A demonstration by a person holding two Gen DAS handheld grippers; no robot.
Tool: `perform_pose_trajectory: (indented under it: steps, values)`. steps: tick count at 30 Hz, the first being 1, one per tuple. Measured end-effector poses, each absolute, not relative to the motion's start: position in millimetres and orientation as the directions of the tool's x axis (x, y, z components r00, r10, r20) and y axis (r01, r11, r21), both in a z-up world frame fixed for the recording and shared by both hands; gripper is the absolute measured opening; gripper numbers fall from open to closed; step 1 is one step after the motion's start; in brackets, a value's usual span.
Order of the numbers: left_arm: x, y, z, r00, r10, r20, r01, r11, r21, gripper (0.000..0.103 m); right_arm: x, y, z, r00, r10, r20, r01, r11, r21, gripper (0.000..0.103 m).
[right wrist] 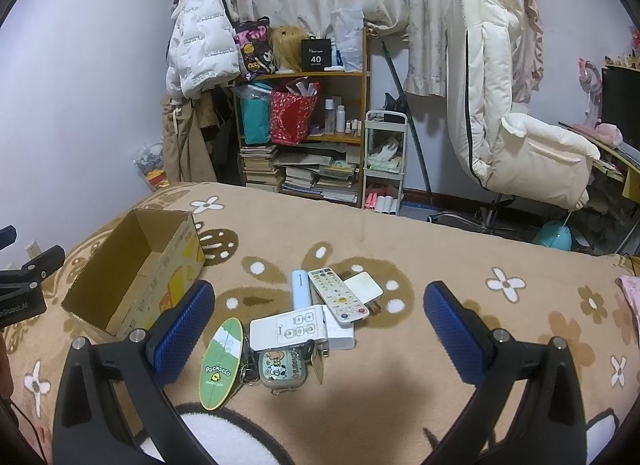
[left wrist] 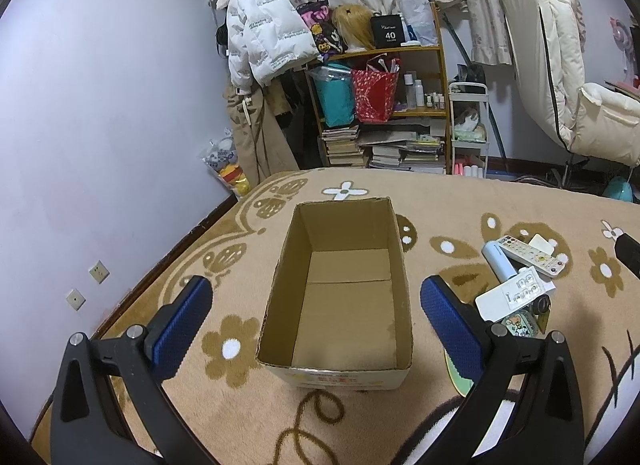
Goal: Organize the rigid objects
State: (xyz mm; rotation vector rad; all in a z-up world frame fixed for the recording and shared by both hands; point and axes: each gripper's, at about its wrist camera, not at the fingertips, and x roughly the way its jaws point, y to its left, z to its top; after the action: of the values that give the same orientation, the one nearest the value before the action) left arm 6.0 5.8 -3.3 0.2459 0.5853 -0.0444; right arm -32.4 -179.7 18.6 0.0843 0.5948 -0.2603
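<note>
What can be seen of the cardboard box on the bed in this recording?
The cardboard box is a plain brown corrugated carton, rectangular and upright, its top open with no flaps showing. Nothing lies inside; the bare floor shows a seam across it. Yellow and red print marks its outer walls. It rests on the tan flowered blanket, to the left of the pile of small objects, apart from it. The left gripper hangs open before it, not touching.
</note>
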Motion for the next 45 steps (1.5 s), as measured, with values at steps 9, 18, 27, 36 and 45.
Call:
perform_pose_trajectory:
  steps: [9, 18, 27, 36, 45]
  values:
    - [20.6, 19.7, 2.4, 0.823, -0.017, -0.568, 0.135, 0.977, 0.167, 0.103, -24.0, -174.9, 27.1, 0.807, -0.195, -0.557, 0.235, 0.972, -0.001, 0.103]
    - [46.0, 33.2, 5.7, 0.813, -0.017, -0.582, 0.134, 0.978, 0.159, 0.103, -2.9, -168.4, 30.2, 0.826, -0.127, -0.549, 0.171, 0.985, 0.03, 0.103]
    - [91.6, 58.3, -1.7, 0.775, -0.057, -0.63, 0.145, 0.985, 0.089, 0.103, 27.6, -165.8, 17.4, 0.786, -0.122, -0.605, 0.161, 0.987, 0.011, 0.103]
    - [129.7, 86.0, -32.9, 0.712, -0.008, -0.702, 0.092, 0.992, 0.082, 0.103, 41.6, -169.5, -7.0, 0.743, -0.115, -0.659, 0.175, 0.984, 0.026, 0.103]
    - [140.4, 93.4, -79.9, 0.655, 0.025, -0.755, 0.037, 0.997, 0.065, 0.092, 46.3, -172.1, -32.1, 0.691, -0.128, -0.711, 0.196, 0.98, 0.015, 0.103]
